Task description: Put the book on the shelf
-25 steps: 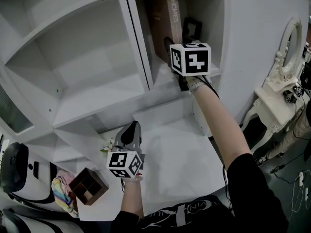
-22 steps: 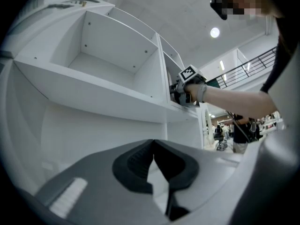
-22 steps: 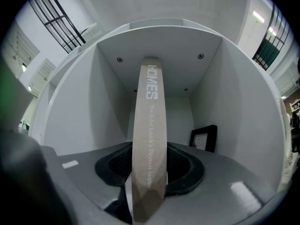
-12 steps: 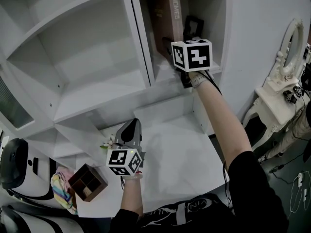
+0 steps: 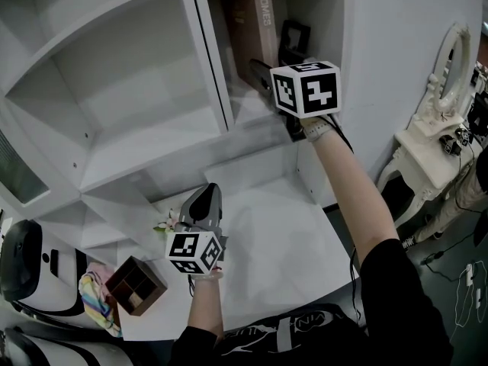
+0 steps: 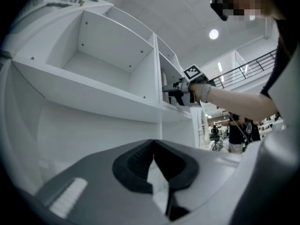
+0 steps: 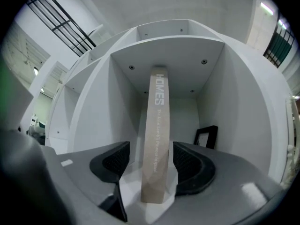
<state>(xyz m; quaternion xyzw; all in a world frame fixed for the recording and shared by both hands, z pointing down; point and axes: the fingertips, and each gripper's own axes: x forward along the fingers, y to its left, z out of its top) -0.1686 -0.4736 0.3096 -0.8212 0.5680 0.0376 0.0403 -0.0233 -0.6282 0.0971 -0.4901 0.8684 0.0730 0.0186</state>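
Observation:
A brown book (image 5: 255,21) with "HOMES" on its spine stands upright in the shelf's (image 5: 152,139) upper right compartment. My right gripper (image 5: 263,78) reaches into that compartment at the book's foot. In the right gripper view the book (image 7: 155,125) rises between the two pads (image 7: 115,161), with a gap on each side. The right gripper (image 7: 151,162) is open, and its jaws have just been opening. My left gripper (image 5: 206,197) hangs low in front of the shelf, over the white tabletop. Its jaws meet with nothing between them in the left gripper view (image 6: 153,146).
A black picture frame (image 5: 293,36) leans at the back right of the book's compartment. The wide compartments to the left hold nothing. A dark wooden divided box (image 5: 137,284) and a colourful cloth (image 5: 99,300) lie at lower left. A white dressing table (image 5: 438,151) stands right.
The right gripper's jaws have widened off the book, which stays standing in the compartment. The left gripper has kept its place.

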